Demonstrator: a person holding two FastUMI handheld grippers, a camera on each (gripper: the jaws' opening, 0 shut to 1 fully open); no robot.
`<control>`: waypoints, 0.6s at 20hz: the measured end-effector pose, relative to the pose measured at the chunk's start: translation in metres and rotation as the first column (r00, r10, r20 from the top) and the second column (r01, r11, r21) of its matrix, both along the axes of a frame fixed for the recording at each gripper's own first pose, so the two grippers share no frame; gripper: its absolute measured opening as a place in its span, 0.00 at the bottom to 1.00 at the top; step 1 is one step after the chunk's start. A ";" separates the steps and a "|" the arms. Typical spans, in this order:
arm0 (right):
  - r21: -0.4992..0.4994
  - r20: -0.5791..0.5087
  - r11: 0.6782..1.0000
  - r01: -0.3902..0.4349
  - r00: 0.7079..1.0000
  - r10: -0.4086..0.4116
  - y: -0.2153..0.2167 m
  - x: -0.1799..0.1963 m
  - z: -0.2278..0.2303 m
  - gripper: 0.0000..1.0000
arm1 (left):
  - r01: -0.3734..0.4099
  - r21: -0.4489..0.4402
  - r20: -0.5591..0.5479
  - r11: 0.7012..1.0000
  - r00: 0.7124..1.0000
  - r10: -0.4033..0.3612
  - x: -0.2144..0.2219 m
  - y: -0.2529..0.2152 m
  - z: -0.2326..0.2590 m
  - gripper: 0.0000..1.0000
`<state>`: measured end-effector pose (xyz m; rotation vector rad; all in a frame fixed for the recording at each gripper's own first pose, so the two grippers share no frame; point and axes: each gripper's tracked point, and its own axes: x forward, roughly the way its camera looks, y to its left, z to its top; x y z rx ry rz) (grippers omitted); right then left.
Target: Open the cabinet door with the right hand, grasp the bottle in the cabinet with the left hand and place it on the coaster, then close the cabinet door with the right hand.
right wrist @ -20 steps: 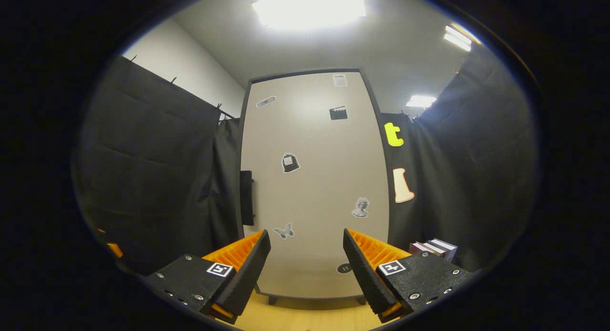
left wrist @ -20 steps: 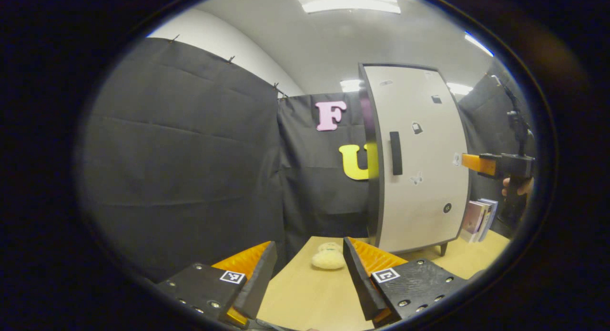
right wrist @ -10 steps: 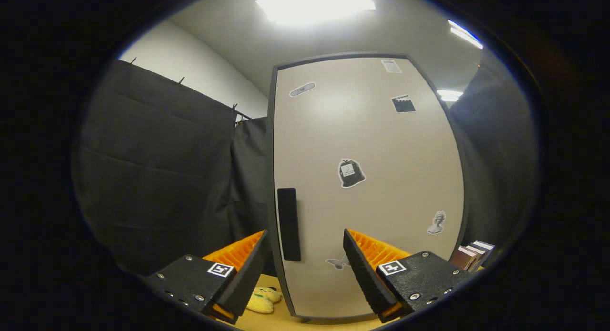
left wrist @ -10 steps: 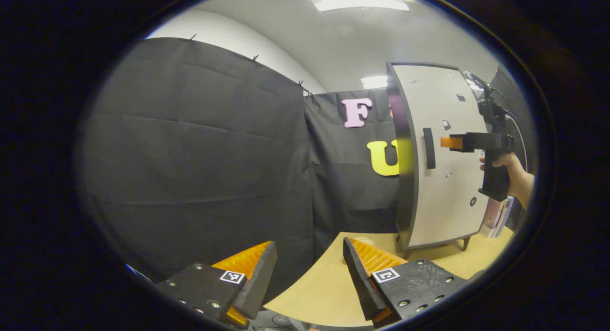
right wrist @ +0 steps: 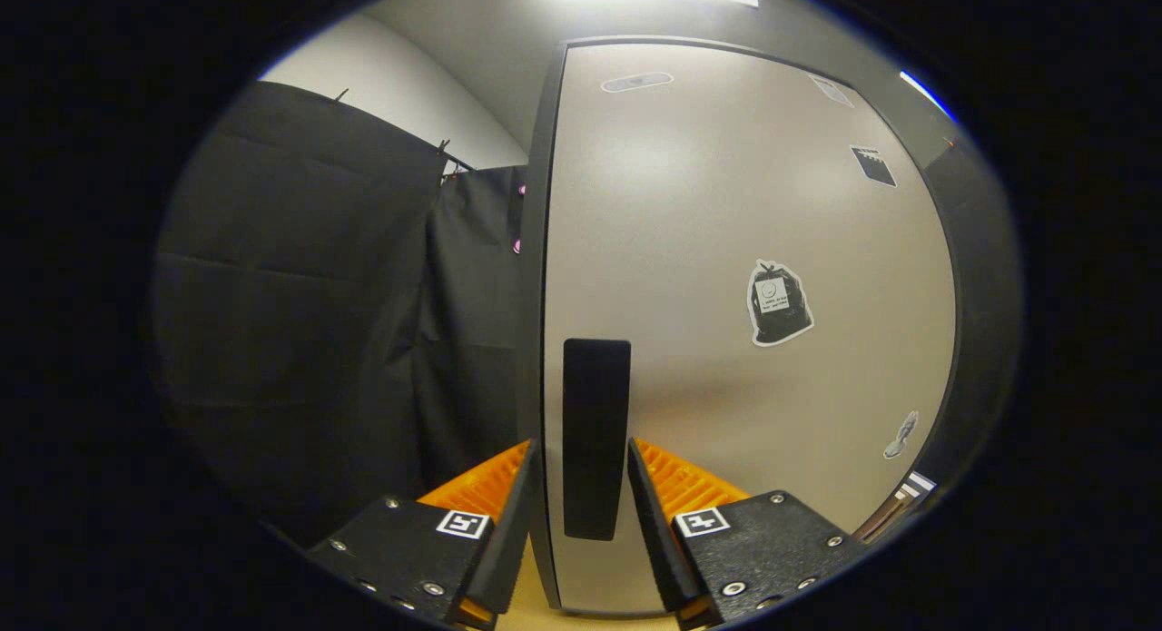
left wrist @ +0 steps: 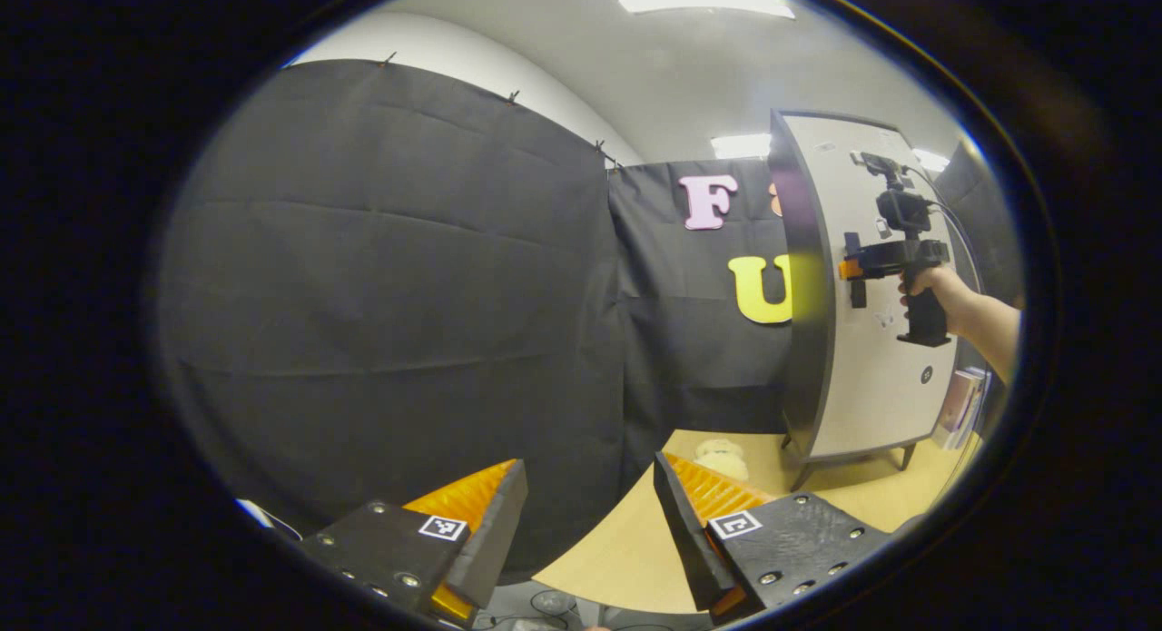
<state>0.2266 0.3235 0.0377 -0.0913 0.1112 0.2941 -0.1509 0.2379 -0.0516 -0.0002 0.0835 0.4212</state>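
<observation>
The cabinet door [right wrist: 726,250] is standing closed, its dark handle [right wrist: 595,436] sitting upright between the right claw's [right wrist: 581,522] 2 fingers; the fingers are flanking it closely, but I cannot tell whether they are pressing on it. In the left gripper view, a hand [left wrist: 928,286] is holding that claw [left wrist: 849,269] at the handle [left wrist: 856,268] of the cabinet [left wrist: 871,295], which is standing on the bench [left wrist: 635,549]. The left claw [left wrist: 590,531] is hanging open and empty over the bench edge. A pale plush toy [left wrist: 722,458] is lying beside the cabinet's foot.
</observation>
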 end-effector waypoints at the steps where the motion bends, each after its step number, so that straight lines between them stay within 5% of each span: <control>1: 0.024 -0.001 1.000 0.008 1.000 -0.008 -0.005 -0.001 0.004 0.49 | 0.005 -0.001 0.000 1.000 1.000 -0.005 0.003 0.001 0.000 0.81; 2: 0.040 -0.017 0.999 0.005 1.000 -0.004 -0.005 0.001 0.000 0.33 | 0.011 0.000 0.003 1.000 1.000 -0.011 0.003 -0.003 -0.001 0.81; 4: 0.062 -0.032 0.998 -0.013 0.999 0.015 -0.003 -0.004 0.000 0.24 | 0.035 0.000 0.012 0.999 0.999 -0.035 0.006 -0.005 0.000 0.81; 12: 0.079 -0.067 0.990 -0.120 0.990 0.126 -0.014 -0.046 0.012 0.19 | 0.187 -0.001 0.051 0.982 0.981 -0.186 0.026 -0.029 0.007 0.87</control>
